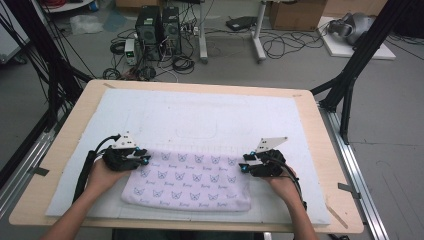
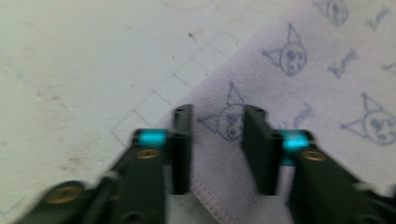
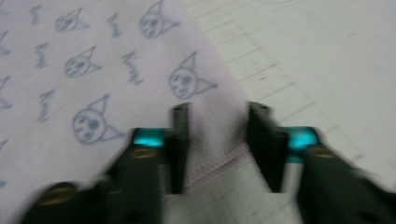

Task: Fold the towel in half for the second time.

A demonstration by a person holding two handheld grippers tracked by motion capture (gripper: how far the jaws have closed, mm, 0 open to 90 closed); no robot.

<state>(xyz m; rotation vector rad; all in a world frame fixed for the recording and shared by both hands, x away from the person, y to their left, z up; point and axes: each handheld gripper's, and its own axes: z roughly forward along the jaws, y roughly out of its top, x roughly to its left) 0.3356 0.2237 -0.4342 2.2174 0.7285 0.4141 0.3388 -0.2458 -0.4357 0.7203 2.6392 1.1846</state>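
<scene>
A pale lilac cloth (image 1: pixel 190 180) printed with small cat faces lies folded flat near the front of the white mat (image 1: pixel 200 112). My left gripper (image 1: pixel 146 159) is at its far left corner, my right gripper (image 1: pixel 243 167) at its far right corner. In the left gripper view the jaws (image 2: pixel 217 122) stand apart over the cloth (image 2: pixel 327 84), with the stitched hem running between them. The right gripper view matches: the jaws (image 3: pixel 217 122) stand apart, astride the corner of the cloth (image 3: pixel 93 70). The fabric between both pairs looks flat, not pinched. Both views are blurred.
The mat covers most of a wooden table (image 1: pixel 65 145). Black frame struts (image 1: pixel 350 80) stand at both far corners. Beyond the table, the floor holds computer towers (image 1: pixel 157 27), tangled cables and a cardboard box (image 1: pixel 297 14).
</scene>
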